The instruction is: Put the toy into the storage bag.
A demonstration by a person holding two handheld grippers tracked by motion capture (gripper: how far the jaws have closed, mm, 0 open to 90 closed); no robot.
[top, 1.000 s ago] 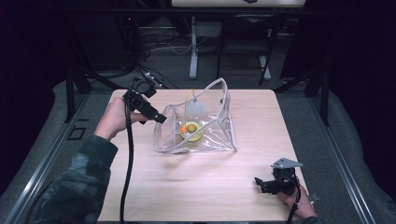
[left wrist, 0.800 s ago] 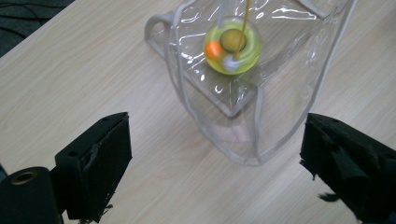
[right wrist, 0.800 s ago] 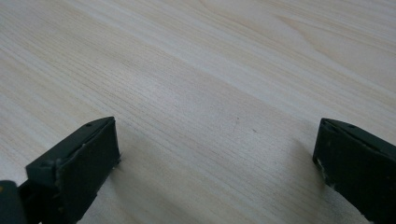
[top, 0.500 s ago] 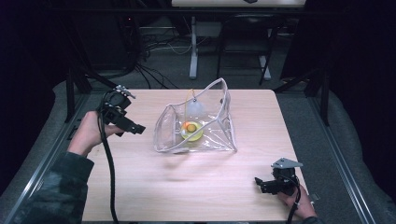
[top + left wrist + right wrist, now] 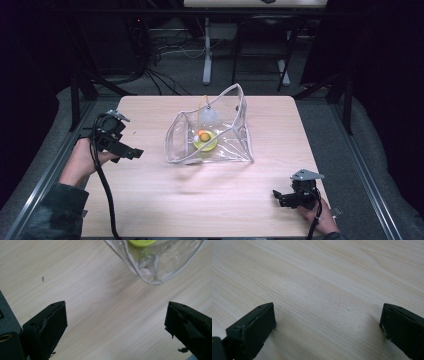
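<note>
Nearest the camera, the right gripper (image 5: 283, 197) rests on the wooden table (image 5: 210, 205), jaws spread and empty. At the left edge, the left gripper (image 5: 131, 151) has just been opening its jaws — nothing between them. Mid-table, well apart from both, stands the clear plastic pouch (image 5: 212, 131) — likely light, soft and slippery, best pinched at its stiffer rim. Inside lie a yellow dish (image 5: 205, 143), an orange piece (image 5: 203, 135) and what may be a whitish object (image 5: 209, 117).

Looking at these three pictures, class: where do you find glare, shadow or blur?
High view: dark room, lit table, glints on the clear bag. Left gripper view: glare on the bag, soft shadow on the wood below it, near jaws slightly soft. Right gripper view: sharp wood grain, faint shadows beside the jaws.
</note>
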